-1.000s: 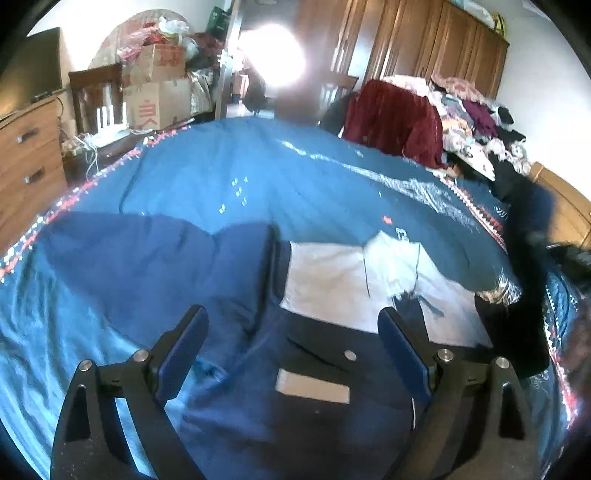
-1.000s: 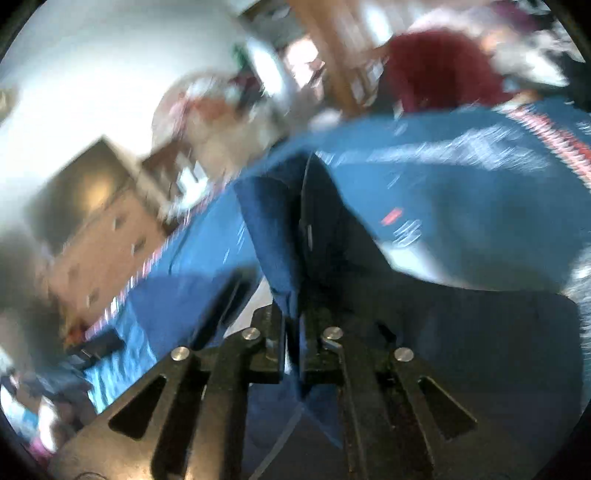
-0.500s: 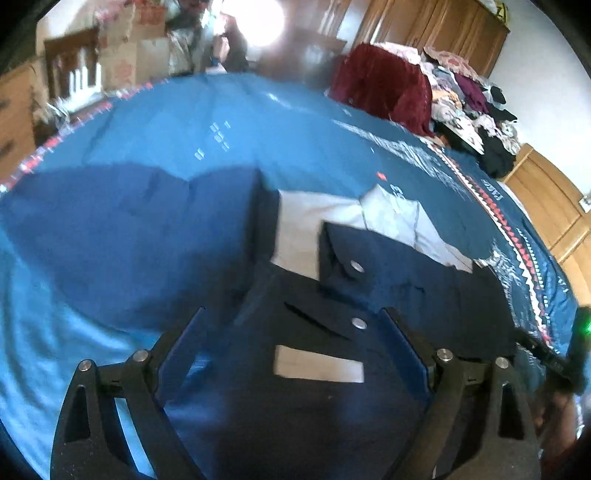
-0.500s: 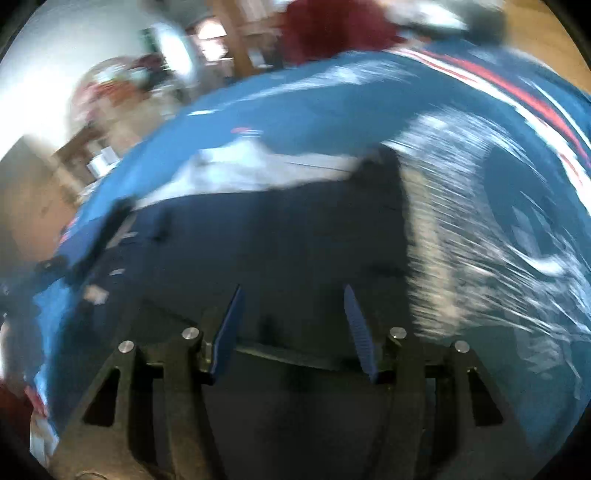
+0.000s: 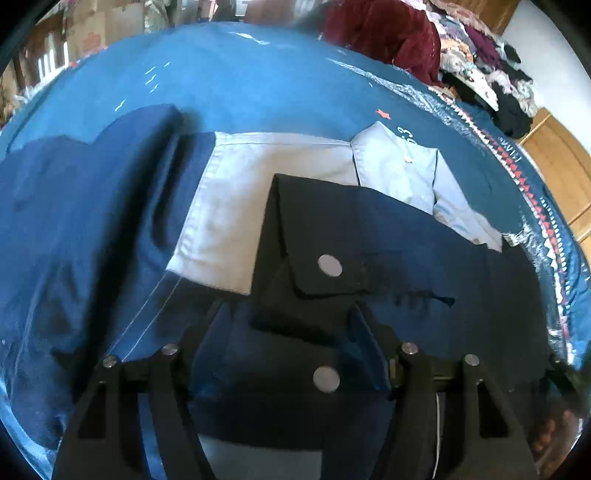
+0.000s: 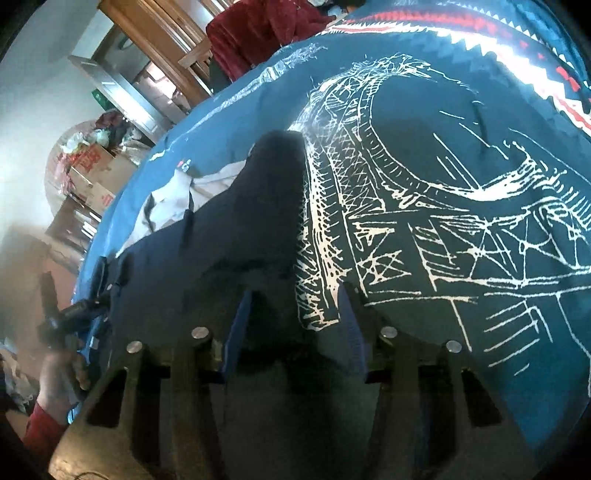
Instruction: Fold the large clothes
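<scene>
A large navy garment (image 5: 424,258) with a pale blue lining (image 5: 240,206) lies spread on a blue bedspread (image 5: 258,81). A dark flap with a silver snap (image 5: 328,266) is folded over its middle. My left gripper (image 5: 288,332) is open and low over the cloth, its fingers on either side of that flap. In the right wrist view the same navy garment (image 6: 229,236) ends against the bedspread's white line pattern (image 6: 461,184). My right gripper (image 6: 295,325) is open over that edge, holding nothing.
A dark red garment (image 5: 384,33) and a heap of mixed clothes (image 5: 491,74) lie at the bed's far side. Wooden wardrobes (image 6: 166,40) and cardboard boxes (image 6: 92,173) stand beyond the bed. A hand in a red sleeve (image 6: 59,373) shows at the lower left.
The right gripper, shut on lifted navy fabric a second ago, has opened and the fabric lies folded over the garment. The left gripper has dropped closer to the flap, with its fingers narrower.
</scene>
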The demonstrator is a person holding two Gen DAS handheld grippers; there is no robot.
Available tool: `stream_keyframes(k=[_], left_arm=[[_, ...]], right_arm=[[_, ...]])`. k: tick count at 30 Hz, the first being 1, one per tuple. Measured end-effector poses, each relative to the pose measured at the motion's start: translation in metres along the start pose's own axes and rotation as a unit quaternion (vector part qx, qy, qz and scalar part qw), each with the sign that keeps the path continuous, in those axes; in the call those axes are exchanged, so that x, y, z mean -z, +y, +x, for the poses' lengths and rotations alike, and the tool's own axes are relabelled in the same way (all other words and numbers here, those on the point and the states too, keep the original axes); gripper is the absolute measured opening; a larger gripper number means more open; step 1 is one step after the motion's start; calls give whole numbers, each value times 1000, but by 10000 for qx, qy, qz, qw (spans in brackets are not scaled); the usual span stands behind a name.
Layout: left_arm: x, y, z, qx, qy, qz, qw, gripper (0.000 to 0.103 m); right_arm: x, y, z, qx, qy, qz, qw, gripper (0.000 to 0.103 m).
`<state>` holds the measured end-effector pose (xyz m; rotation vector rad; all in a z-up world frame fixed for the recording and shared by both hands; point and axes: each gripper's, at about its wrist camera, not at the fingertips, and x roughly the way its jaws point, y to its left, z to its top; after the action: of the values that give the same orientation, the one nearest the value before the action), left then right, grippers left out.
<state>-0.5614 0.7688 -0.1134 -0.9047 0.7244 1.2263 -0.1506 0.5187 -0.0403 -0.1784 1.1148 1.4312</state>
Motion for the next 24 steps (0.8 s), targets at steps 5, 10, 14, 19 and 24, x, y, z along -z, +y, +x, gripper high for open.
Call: stream_keyframes(k=[5,10,14,19,24], left_arm=[[0,-14,-7,169,-133,292,9993,19],[-5,3,-47,-62,-883,87,9960,18],[-5,18,-6,-113,-200,-16,9997,17],[-1,23,-15,140,-376,-252,9989,32],[0,32,-31,299,-316,-275,9987,42]], right_arm=[[4,-13,-20,-138,-222,140,9996,48],[-4,-22,-56,-40,-643,128,9978,48],[-10,-13,-45,38,-484,-95,9988,47],[-17,25,-6,-146,-121,-642,9978,42],[-8,21,55,252,654,-771,9946,36]])
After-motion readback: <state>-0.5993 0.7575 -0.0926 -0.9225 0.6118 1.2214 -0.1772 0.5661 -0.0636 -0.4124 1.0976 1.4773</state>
